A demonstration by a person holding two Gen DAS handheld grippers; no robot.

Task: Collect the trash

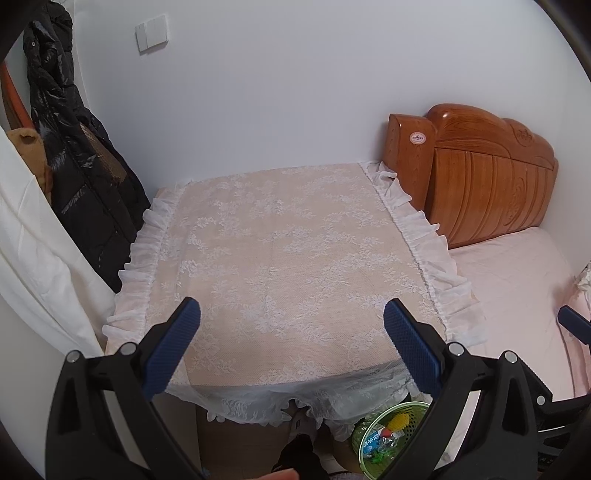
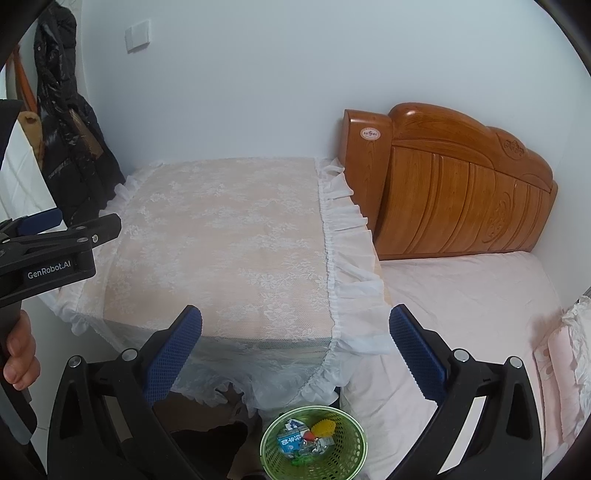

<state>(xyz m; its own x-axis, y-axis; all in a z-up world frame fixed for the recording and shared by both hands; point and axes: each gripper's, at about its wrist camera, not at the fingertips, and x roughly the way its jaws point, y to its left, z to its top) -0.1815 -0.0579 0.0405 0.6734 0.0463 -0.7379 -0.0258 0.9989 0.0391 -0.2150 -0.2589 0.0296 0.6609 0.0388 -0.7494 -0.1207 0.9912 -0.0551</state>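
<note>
Left gripper (image 1: 291, 321) hangs over the near part of the table, fingers wide apart w/ nothing between them; blue pads (image 1: 173, 347) face inward; same gripper shows at the left edge of the right wrist view (image 2: 62, 236), a hand (image 2: 20, 350) wrapped round its handle. Right gripper (image 2: 295, 328) sits over the near right corner of the table, also spread wide & holding nothing; its blue pad tip pokes in at the right edge of the left wrist view (image 1: 574, 325).

Table (image 2: 221, 236) is covered by a white lace cloth (image 1: 280, 251) w/ ruffled trim hanging off the sides; top is bare lace.

Trash (image 2: 306, 437) lies inside a green mesh basket (image 2: 351, 454) on the floor, just below the table's front edge & beside the bed; a blue-and-white wrapper, sth yellow, a bit of red & some clear crinkled plastic; rest too small to tell. Basket also visible low in the left wrist view (image 1: 413, 410), partly behind the gripper frame.

Bed (image 2: 472, 306) w/ pale pink sheet touches the table's right side; carved wooden headboard (image 2: 458, 192) against the wall. Black puffy jacket (image 1: 74, 177) hangs left of the table; light switch (image 1: 151, 33) on the wall above.
</note>
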